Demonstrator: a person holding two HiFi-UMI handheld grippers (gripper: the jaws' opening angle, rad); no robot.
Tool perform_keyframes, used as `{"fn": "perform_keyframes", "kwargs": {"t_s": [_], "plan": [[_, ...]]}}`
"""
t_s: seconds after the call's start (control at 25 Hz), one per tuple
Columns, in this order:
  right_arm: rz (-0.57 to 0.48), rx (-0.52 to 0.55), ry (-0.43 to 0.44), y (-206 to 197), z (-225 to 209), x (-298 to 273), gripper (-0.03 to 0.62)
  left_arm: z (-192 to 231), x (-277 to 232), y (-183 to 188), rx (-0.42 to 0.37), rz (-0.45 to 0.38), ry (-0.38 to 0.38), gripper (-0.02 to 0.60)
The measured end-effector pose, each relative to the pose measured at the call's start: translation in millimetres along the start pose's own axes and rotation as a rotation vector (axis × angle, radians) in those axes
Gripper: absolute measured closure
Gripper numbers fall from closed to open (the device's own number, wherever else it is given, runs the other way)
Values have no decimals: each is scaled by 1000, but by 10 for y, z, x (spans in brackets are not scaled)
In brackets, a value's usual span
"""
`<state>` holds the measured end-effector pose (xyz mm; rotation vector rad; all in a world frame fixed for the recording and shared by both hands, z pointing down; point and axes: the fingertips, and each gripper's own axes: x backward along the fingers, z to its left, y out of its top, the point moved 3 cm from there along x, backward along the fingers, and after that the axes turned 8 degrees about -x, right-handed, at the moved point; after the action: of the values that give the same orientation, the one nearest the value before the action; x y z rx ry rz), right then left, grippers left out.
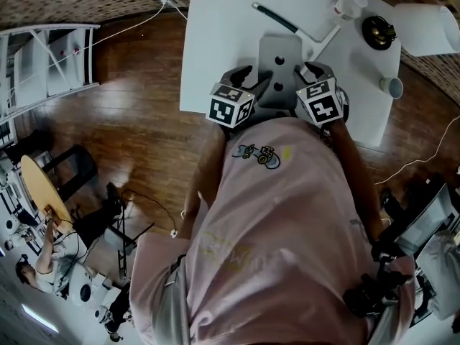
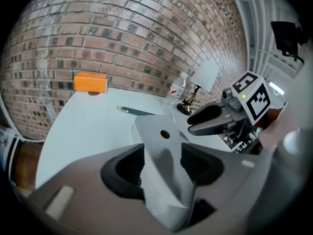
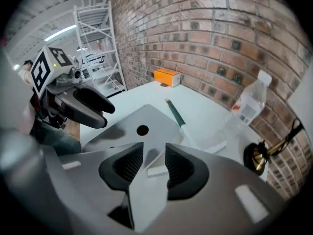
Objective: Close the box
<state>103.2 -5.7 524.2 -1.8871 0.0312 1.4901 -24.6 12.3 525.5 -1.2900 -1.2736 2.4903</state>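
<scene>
A flat grey box [image 1: 280,54] with a round hole in its flap lies on the white table [image 1: 215,42], near the front edge. My left gripper [image 1: 246,77] is at the box's left near corner. In the left gripper view a raised grey fold of the box [image 2: 164,151] stands between the wide-apart jaws of the left gripper [image 2: 164,168]. My right gripper [image 1: 310,72] is at the right near corner. The right gripper view has the right gripper [image 3: 149,163] open over the box's grey surface [image 3: 142,126], with gaps beside both pads.
A green-handled pen [image 1: 277,19], a clear bottle [image 1: 348,7], a brass bell-like object [image 1: 379,31], a white shade [image 1: 429,29] and a cup [image 1: 392,86] sit on the table's far and right side. An orange block [image 2: 90,82] is by the brick wall. Shelving [image 1: 43,63] stands at left.
</scene>
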Motion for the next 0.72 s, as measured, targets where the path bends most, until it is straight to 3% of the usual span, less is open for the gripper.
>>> {"fn": "perform_keyframes", "kwargs": {"t_s": [0.12,0.2,0.28,0.36,0.48,0.6,0.72], "plan": [[-10,148,0,119,107,20,453,-201,-22,140,-140,-35,-86,350],[29,156,39,67,165,-66,463,-369,-118,76,-202,19,-195,374],[91,125,92,-54,209,-175,494,-450,-226,-85,-237,111,-242,374],[122,119,114,-126,245,-195,496,-466,-257,-203,-265,161,-233,374],[89,113,111,-78,241,-153,530,-450,-220,-174,-254,139,-220,384],[113,77,129,-144,235,-217,530,-422,-254,-212,-262,168,-225,399],[89,97,114,-114,228,-149,531,-396,-228,-203,-267,143,-197,403]]}}
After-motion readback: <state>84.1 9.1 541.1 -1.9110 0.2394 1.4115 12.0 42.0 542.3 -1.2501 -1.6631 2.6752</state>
